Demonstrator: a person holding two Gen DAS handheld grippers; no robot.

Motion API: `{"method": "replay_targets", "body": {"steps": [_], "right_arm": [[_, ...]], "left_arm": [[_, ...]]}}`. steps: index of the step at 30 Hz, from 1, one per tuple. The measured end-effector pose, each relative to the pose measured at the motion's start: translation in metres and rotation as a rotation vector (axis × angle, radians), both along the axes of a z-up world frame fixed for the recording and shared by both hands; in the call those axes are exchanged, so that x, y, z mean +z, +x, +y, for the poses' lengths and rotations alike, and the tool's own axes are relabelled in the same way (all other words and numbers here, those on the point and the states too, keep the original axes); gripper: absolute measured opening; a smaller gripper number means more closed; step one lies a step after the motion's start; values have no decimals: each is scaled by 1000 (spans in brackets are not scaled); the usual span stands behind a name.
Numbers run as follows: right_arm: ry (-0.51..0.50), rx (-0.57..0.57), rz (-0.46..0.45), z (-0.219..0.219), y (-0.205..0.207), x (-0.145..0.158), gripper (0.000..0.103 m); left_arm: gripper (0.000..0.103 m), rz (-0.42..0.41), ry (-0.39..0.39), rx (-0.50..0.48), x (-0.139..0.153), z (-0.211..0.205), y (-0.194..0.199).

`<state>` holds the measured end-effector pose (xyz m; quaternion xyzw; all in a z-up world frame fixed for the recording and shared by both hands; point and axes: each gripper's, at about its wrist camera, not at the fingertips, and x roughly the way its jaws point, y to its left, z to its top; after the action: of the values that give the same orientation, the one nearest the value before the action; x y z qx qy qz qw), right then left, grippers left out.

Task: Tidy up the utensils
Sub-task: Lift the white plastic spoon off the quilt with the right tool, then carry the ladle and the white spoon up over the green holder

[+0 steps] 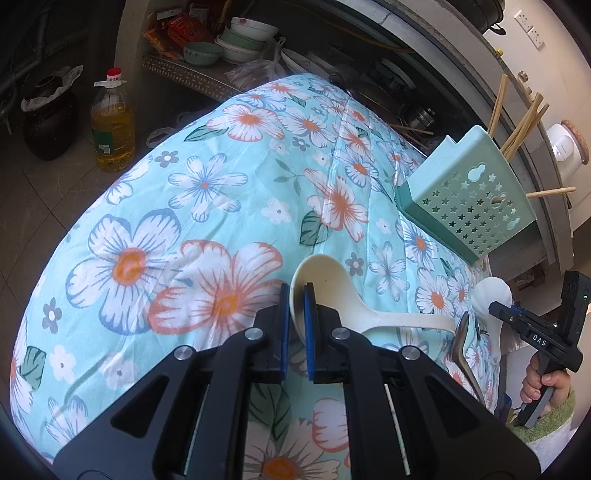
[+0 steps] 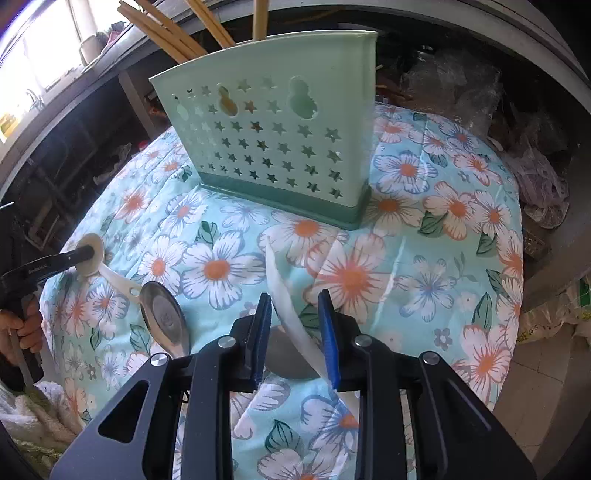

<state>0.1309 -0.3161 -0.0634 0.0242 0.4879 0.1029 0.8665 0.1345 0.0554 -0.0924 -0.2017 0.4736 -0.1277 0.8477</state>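
**Cream spoon clamped in your left gripper, white spoon between your right fingers**

Your left gripper [image 1: 295, 317] is clamped on the rim of the cream plastic spoon [image 1: 369, 314]: one pad sits inside the bowl, the other outside it, and the handle runs off to the right of your fingers across the floral cloth [image 1: 184, 206]. Past the handle's end, further right, the metal spoon [image 1: 461, 339] lies beside your right gripper [image 1: 496, 308], seen here from the side.

In the right wrist view, your right gripper [image 2: 295, 317] has its fingers apart, with the white spoon [image 2: 291, 317] running slantwise between them. It is blurred, and the blue pads do not visibly press on it. Under it, just behind your fingertips, lies a dark rounded shape you cannot make out. Left of your fingers, the metal spoon [image 2: 164, 317] rests bowl-up on the cloth, and further left the other gripper bites the cream spoon [image 2: 92, 258].

Ahead of your right fingers, well apart from them, the green utensil holder [image 2: 273, 144] with star cut-outs stands upright on the cloth [image 2: 443, 258], with chopsticks [image 2: 173, 33] poking out of its top.
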Motion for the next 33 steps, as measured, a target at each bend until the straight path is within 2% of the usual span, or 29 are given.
{"method": "replay_targets", "body": {"steps": [7, 9, 11, 15, 21, 28, 33], "right_arm": [[-44, 9, 14, 17, 20, -1, 26], [-56, 9, 23, 21, 23, -3, 21], [-60, 10, 29, 25, 27, -4, 8], [-81, 1, 1, 30, 26, 1, 6], [-50, -46, -119, 22, 10, 38, 6], [90, -158, -283, -2, -17, 86, 6], [171, -214, -355, -11, -36, 101, 6]], "left_arm": [[7, 0, -2, 1, 0, 0, 0], [7, 1, -2, 0, 0, 0, 0], [7, 2, -3, 0, 0, 0, 0], [7, 3, -3, 1, 0, -1, -1], [7, 7, -7, 0, 0, -1, -1], [7, 6, -11, -3, 0, -1, -1], [5, -19, -11, -15, 6, -3, -1]]}}
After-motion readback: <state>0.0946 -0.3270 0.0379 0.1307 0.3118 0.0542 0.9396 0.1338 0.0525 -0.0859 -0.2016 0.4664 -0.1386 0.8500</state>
